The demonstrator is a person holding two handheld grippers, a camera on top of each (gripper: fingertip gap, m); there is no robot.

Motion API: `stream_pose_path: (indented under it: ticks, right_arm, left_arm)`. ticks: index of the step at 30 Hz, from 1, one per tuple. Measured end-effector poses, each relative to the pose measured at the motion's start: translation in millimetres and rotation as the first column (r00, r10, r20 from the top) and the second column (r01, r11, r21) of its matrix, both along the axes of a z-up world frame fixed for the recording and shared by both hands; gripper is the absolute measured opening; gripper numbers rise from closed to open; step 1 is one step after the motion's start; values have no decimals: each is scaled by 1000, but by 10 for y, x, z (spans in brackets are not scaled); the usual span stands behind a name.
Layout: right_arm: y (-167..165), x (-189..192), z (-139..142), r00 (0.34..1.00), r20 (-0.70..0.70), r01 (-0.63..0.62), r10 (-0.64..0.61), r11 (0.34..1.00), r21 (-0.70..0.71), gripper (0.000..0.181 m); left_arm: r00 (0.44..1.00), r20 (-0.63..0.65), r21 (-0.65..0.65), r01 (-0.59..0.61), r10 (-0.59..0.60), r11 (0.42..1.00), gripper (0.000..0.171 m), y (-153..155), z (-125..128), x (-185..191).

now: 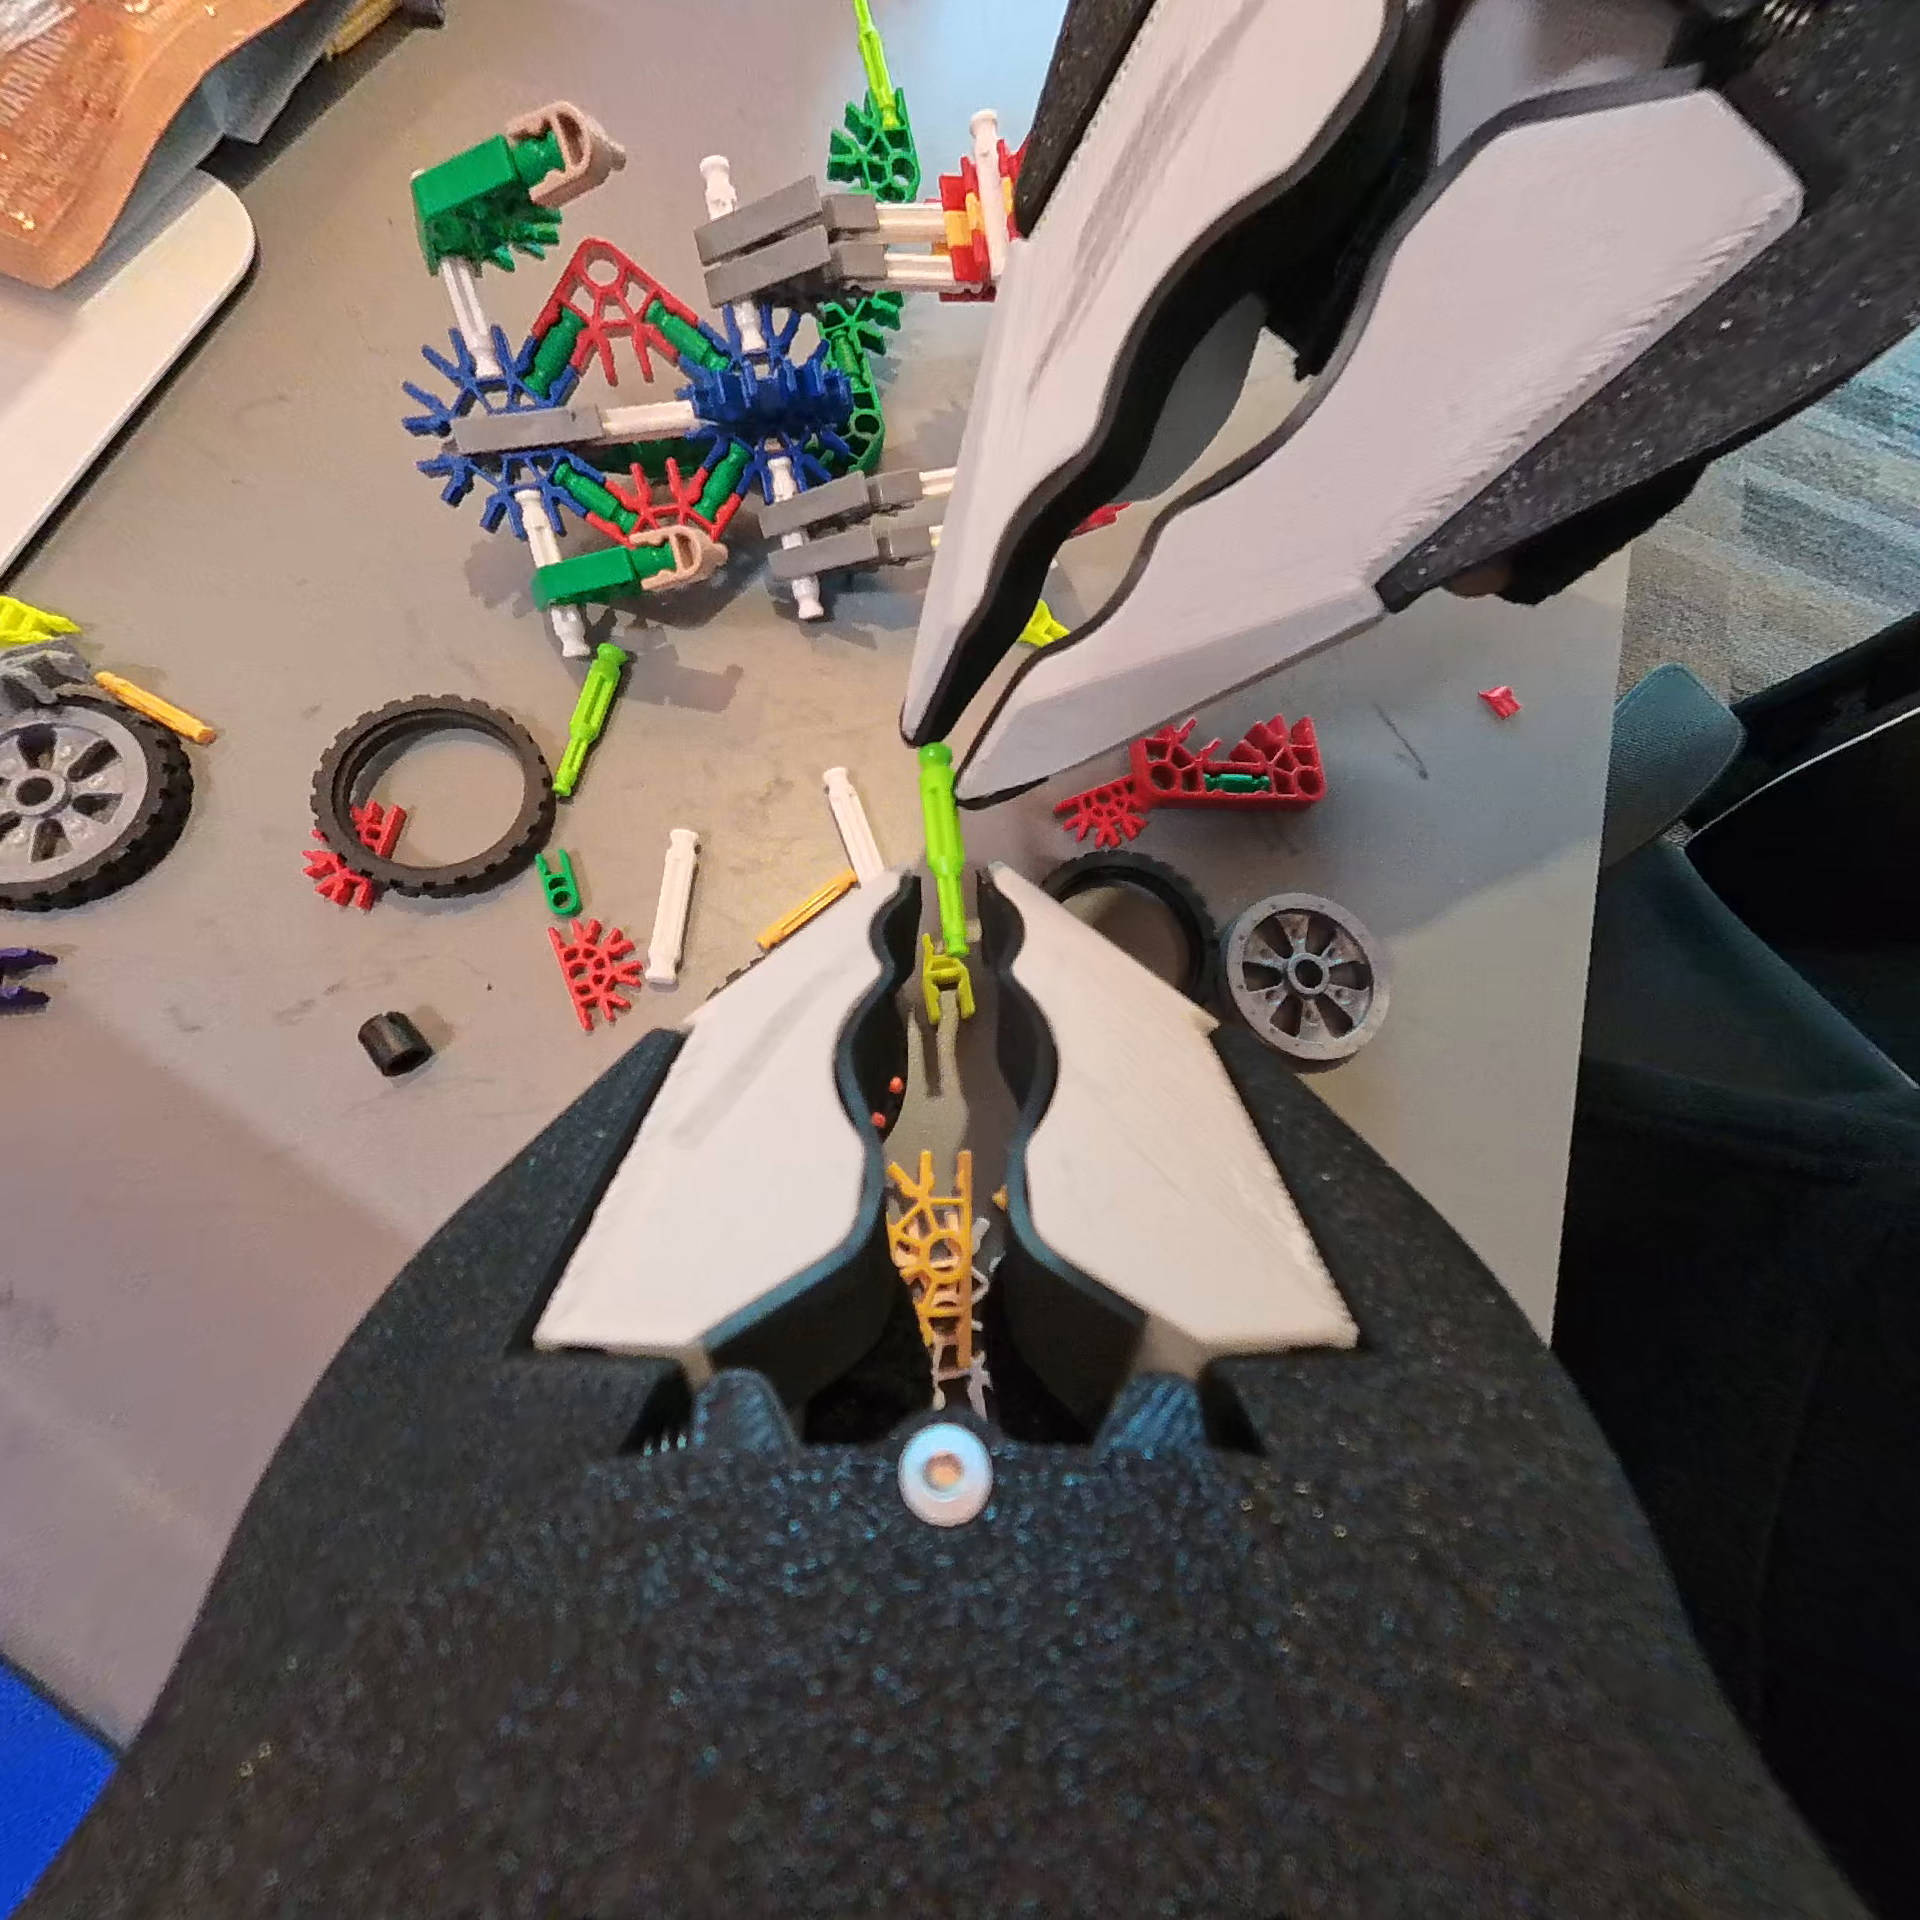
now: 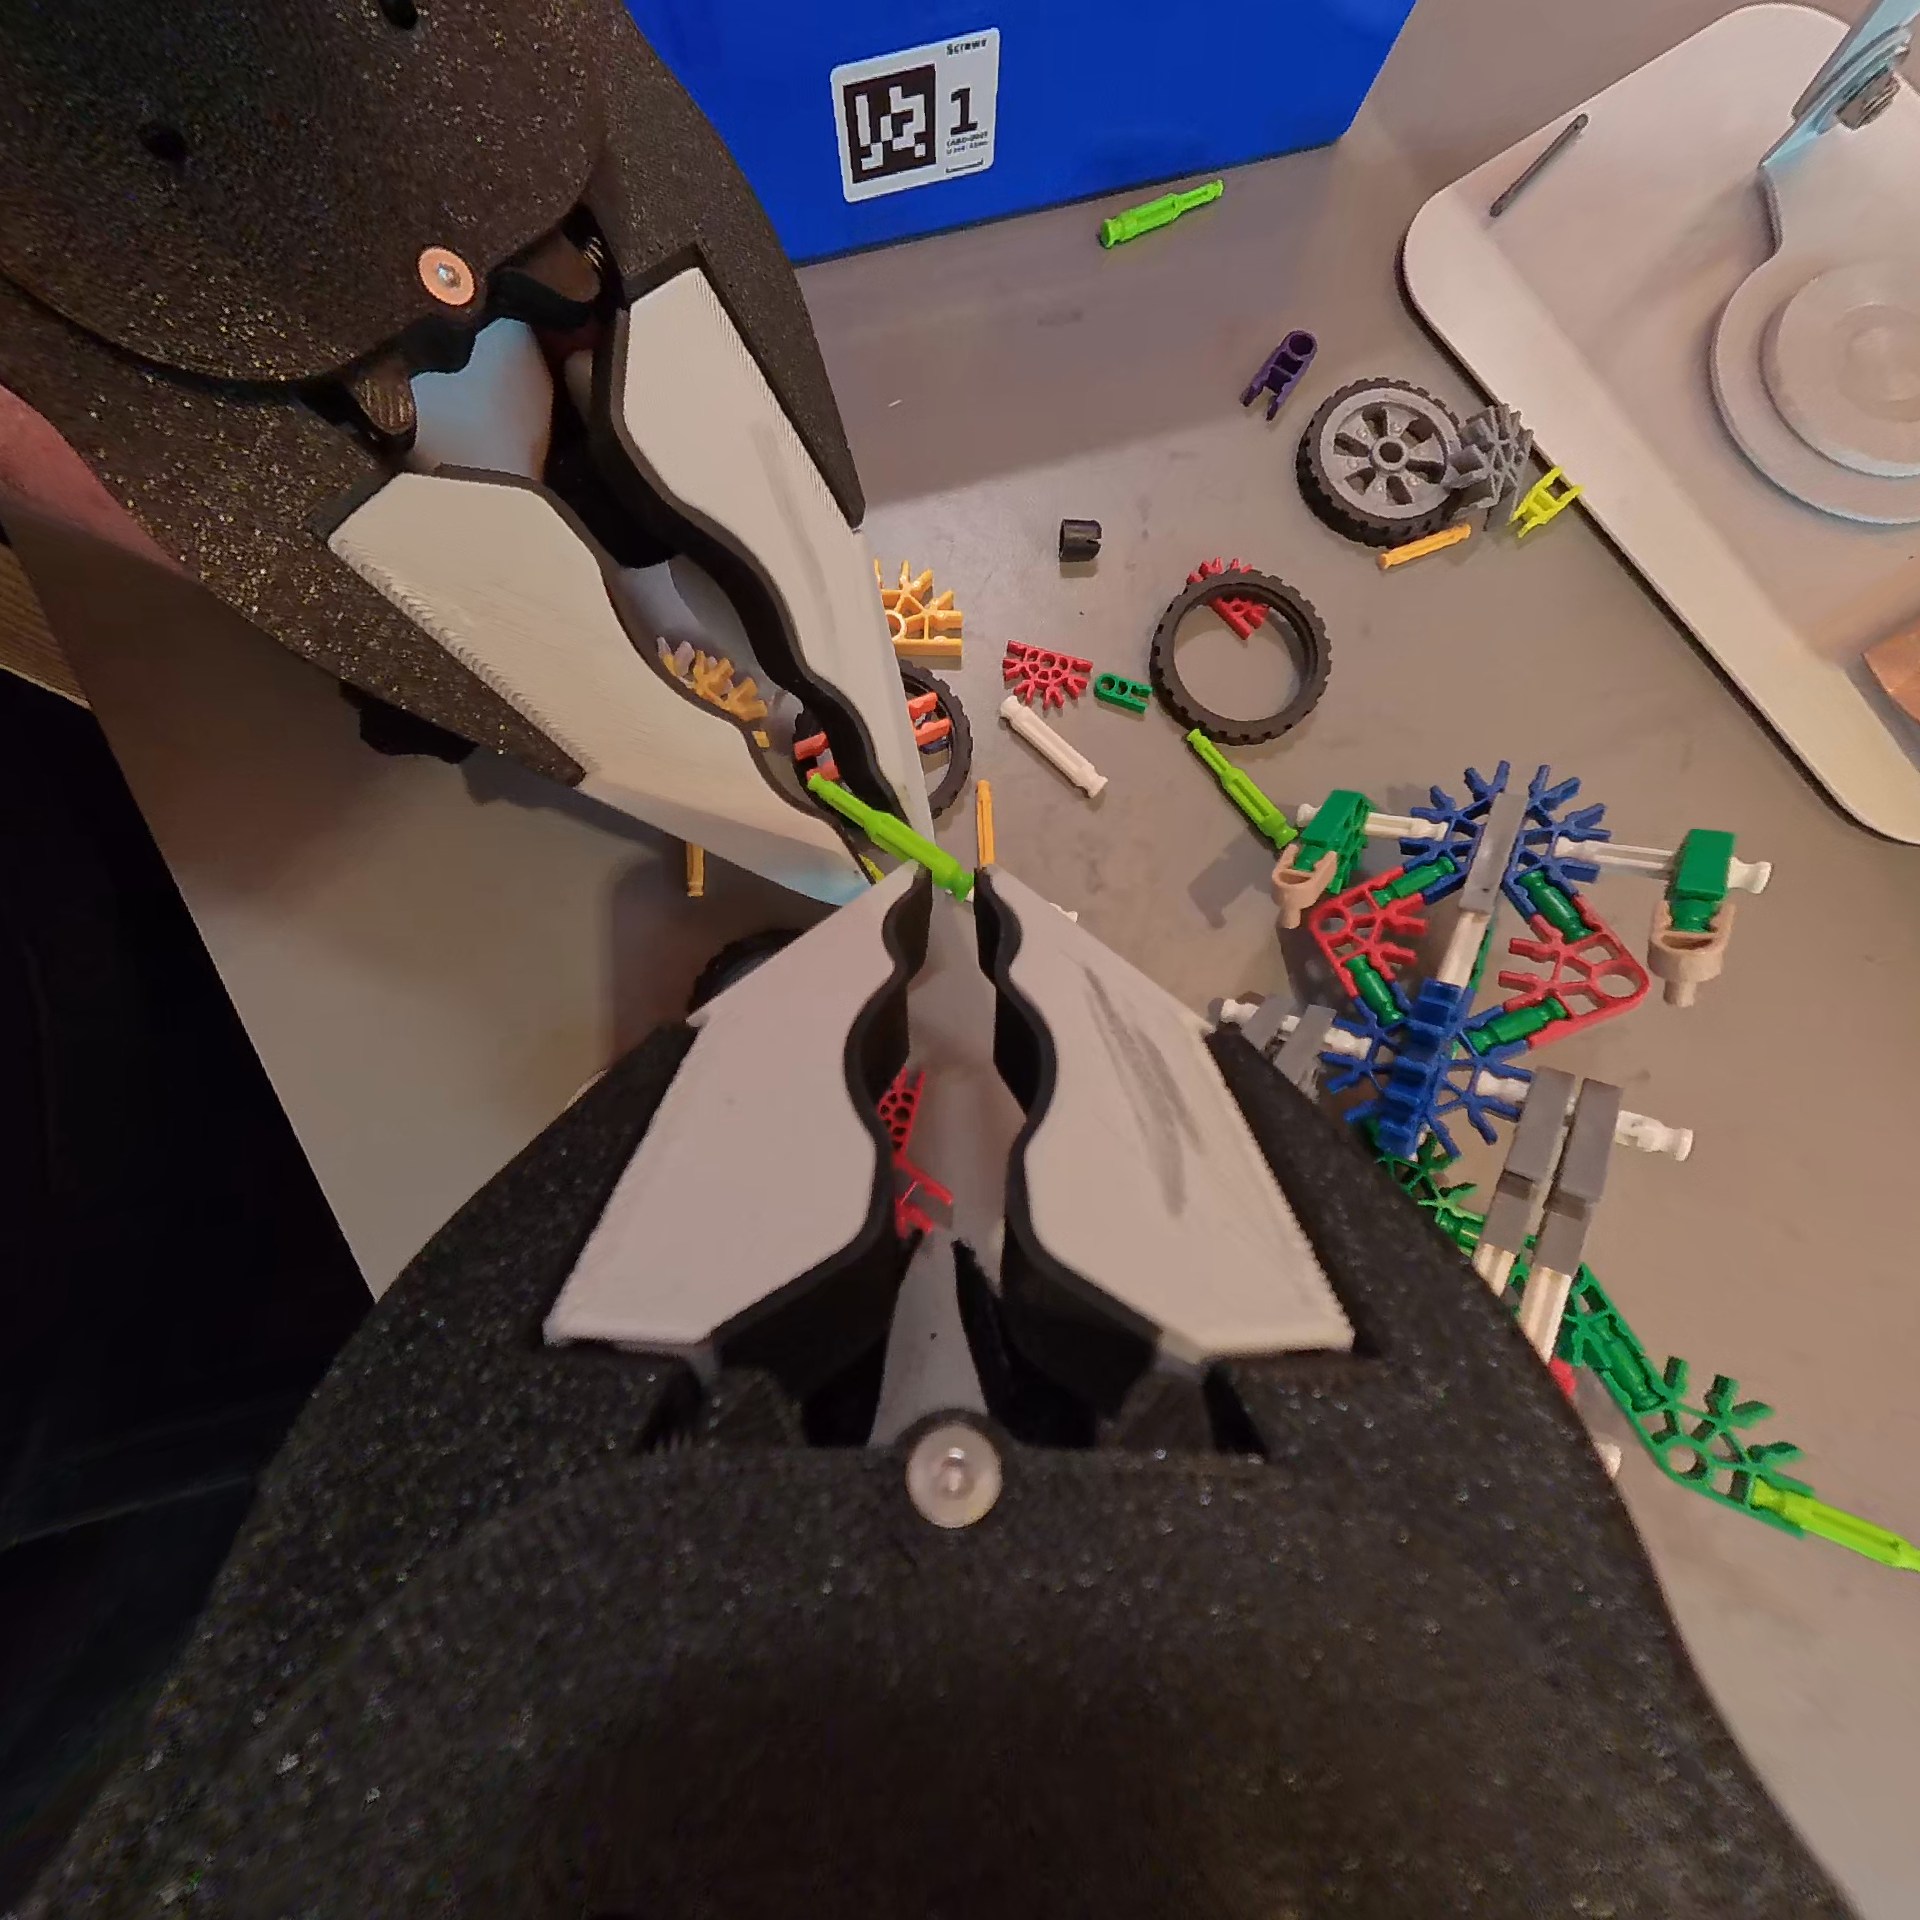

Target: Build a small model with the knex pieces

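1. Your left claw (image 1: 948, 883) is clamped on a lime green rod (image 1: 940, 831), gripping its lower part; a yellow-green clip (image 1: 948, 982) sits on the rod's end between the fingers.
2. Your right claw (image 2: 951, 883) is closed on the rod's other tip, so the rod spans between both claws, held above the bench (image 1: 260, 1039).
3. In the left wrist view, your right claw (image 1: 935, 758) comes down from the upper right and pinches the rod's top end.
4. Just beside your left claw lie a white rod (image 1: 672, 904), a yellow rod (image 1: 805, 909), a red snowflake connector (image 1: 592, 966) and a small green clip (image 1: 559, 883).
5. An empty black tyre (image 1: 431, 795) lies to the left, with a second lime rod (image 1: 590, 717) next to it.
6. To the right of your left claw rest another black tyre (image 1: 1138, 909) and a grey wheel hub (image 1: 1304, 977), with a red connector cluster (image 1: 1195, 779) beyond them.
7. Farther back stands a built assembly (image 1: 665, 405) of blue, red, green, grey and white pieces.
8. In the right wrist view, a blue bin (image 2: 1039, 104) with a marker sticker stands at the bench's far edge.
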State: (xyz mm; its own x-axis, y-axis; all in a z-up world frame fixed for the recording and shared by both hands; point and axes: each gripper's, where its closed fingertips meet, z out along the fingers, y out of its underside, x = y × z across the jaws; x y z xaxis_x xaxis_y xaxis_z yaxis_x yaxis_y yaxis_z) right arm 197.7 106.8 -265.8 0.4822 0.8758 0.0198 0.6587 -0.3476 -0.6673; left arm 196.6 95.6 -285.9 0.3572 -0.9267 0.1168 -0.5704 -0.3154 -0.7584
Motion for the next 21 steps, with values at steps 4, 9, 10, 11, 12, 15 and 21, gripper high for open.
stream_pose_path:
  ticks: [4, 9, 10, 11, 12, 15, 21]
  right_arm:
    - [-1, 7, 2, 1000, -1, 2, -2, 1000, 0, 8]
    - [-6, 16, 10, 1000, -7, 4, -4, 1000, -1, 8]
    - [-7, 18, 13, 1000, -8, 5, -5, 1000, -2, 8]
    - [-7, 21, 15, 1000, -9, 5, -5, 1000, -2, 8]
    - [-8, 23, 17, 1000, -9, 6, -6, 1000, -1, 8]
    - [-11, 31, 27, 1000, -13, 7, -7, 1000, -1, 8]
    - [-23, 47, 41, 1000, -20, 12, -12, 1000, 0, 0]
  left_arm:
    - [1000, 1, 0, -1, 1, 1000, 10, -3, 0, 3]
    - [1000, 1, 1, -2, 2, 1000, 11, -5, 5, 7]
    - [1000, 2, 1, -3, 3, 1000, 11, -6, 7, 8]
    - [1000, 3, 2, -3, 3, 1000, 11, -6, 11, 10]
    - [1000, 3, 3, -2, 2, 1000, 11, -8, 14, 12]
    - [1000, 5, 5, -1, 1, 1000, 11, -12, 23, 18]
    - [1000, 5, 7, 0, 0, 1000, 12, -24, 28, 28]
